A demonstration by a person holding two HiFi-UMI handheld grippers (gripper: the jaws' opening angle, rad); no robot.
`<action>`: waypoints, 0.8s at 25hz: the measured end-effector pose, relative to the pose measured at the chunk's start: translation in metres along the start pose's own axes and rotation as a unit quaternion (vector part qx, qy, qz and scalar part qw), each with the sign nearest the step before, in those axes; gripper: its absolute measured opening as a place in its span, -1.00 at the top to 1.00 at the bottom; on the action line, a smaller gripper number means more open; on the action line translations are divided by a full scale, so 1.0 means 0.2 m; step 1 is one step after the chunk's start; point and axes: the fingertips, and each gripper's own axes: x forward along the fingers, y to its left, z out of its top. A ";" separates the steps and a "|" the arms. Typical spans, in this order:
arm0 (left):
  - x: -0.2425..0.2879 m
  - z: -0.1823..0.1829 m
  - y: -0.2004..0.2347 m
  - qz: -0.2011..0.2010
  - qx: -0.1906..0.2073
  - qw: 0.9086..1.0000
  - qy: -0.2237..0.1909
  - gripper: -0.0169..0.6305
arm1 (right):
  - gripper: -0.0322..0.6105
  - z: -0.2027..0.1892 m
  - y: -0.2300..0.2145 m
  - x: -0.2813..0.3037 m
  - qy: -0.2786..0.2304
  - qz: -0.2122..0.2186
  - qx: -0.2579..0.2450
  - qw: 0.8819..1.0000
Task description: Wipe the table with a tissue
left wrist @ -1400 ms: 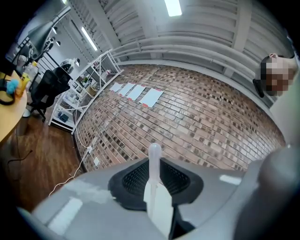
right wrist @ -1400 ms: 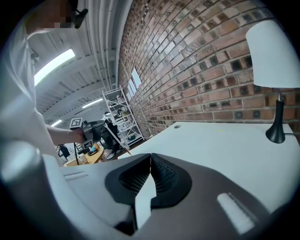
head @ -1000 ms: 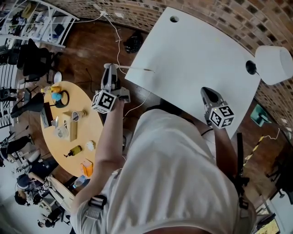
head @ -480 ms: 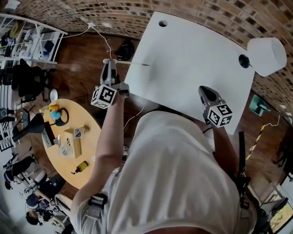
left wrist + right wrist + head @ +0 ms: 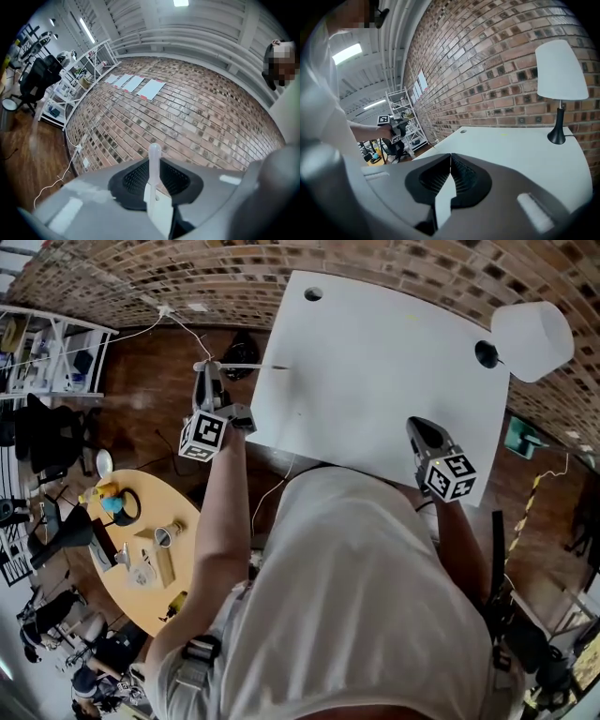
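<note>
so: a thin white rod (image 5: pixel 246 366), too thin in the head view to say whether it is a twisted tissue, sits left of centre in the upper part of the frame. its long axis runs nearly level across the picture. one end is at the tips of the left gripper (image 5: pixel 203 371). the other, darker end points right and reaches just past the left edge of the white table (image 5: pixel 375 362). cannot tell if that end touches the tabletop.

in the left gripper view the rod (image 5: pixel 153 168) stands upright in the picture, rounded end at the top, in the gap between the two jaws, which pinch it from either side. this gripper is beside the table, over the wooden floor (image 5: pixel 155 381), aimed toward the upper edge of the head view.

the right gripper (image 5: pixel 419 427) is at the table's lower right edge, well apart from the rod. its own view shows the jaws pressed together with nothing between them, aimed across the bare tabletop.

a white-shaded lamp (image 5: pixel 532 329) stands at the table's upper right corner, against the brick wall (image 5: pixel 187 268). an oval wooden table (image 5: pixel 131 606) with small clutter is at lower left, and white shelving (image 5: pixel 56 343) at upper left. the person's white shirt (image 5: pixel 356 606) fills the lower centre.
</note>
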 end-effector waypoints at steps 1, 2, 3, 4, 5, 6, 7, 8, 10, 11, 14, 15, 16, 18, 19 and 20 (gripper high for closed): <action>0.01 0.00 0.01 0.002 0.000 1.000 0.000 0.72 | 0.88 0.00 0.00 0.00 -0.001 -0.003 0.001 1.000; 0.02 0.01 0.02 0.002 0.001 1.000 0.000 0.72 | 0.88 0.00 0.00 0.00 -0.002 -0.005 0.002 1.000; 0.03 0.00 0.02 0.001 0.001 1.000 0.001 0.73 | 0.88 0.00 0.00 0.00 -0.003 -0.007 0.003 1.000; 0.04 0.00 0.02 -0.001 0.000 1.000 0.003 0.73 | 0.88 0.00 0.00 0.00 -0.003 -0.010 0.003 1.000; 0.05 0.00 0.01 -0.003 0.000 1.000 0.004 0.73 | 0.87 0.00 -0.01 -0.01 -0.003 -0.012 0.004 1.000; 0.06 -0.01 0.01 -0.006 0.000 1.000 0.005 0.73 | 0.88 0.00 -0.01 -0.01 -0.003 -0.015 0.004 1.000; 0.06 0.00 0.00 -0.008 0.001 1.000 0.005 0.73 | 0.87 0.00 -0.01 -0.01 -0.003 -0.017 0.004 1.000; 0.07 0.00 0.00 -0.008 0.005 1.000 0.005 0.73 | 0.88 0.00 -0.01 -0.01 -0.003 -0.018 0.005 1.000; 0.09 0.02 0.00 -0.010 0.008 1.000 0.005 0.73 | 0.88 0.00 0.00 -0.01 -0.005 -0.021 0.007 1.000; 0.10 0.02 -0.01 -0.012 0.007 1.000 0.004 0.73 | 0.88 0.00 0.00 -0.02 -0.006 -0.023 0.008 1.000; 0.14 0.03 -0.04 -0.026 -0.001 1.000 0.001 0.73 | 0.88 -0.02 0.01 -0.03 -0.008 -0.028 0.012 1.000; 0.16 0.03 -0.05 -0.030 -0.002 1.000 0.002 0.73 | 0.88 -0.03 0.01 -0.03 -0.008 -0.030 0.013 0.999; 0.18 0.02 -0.06 -0.033 -0.001 0.999 0.004 0.73 | 0.88 -0.03 0.01 -0.04 -0.008 -0.033 0.015 0.999; 0.23 0.01 -0.08 -0.040 -0.003 0.999 0.008 0.73 | 0.88 -0.04 0.01 -0.06 -0.011 -0.041 0.020 0.999; 0.25 0.00 -0.09 -0.044 -0.006 0.999 0.010 0.73 | 0.88 -0.04 0.00 -0.07 -0.013 -0.045 0.023 0.999; 0.28 -0.02 -0.11 -0.049 -0.009 0.999 0.011 0.73 | 0.88 -0.05 0.00 -0.09 -0.014 -0.050 0.024 0.998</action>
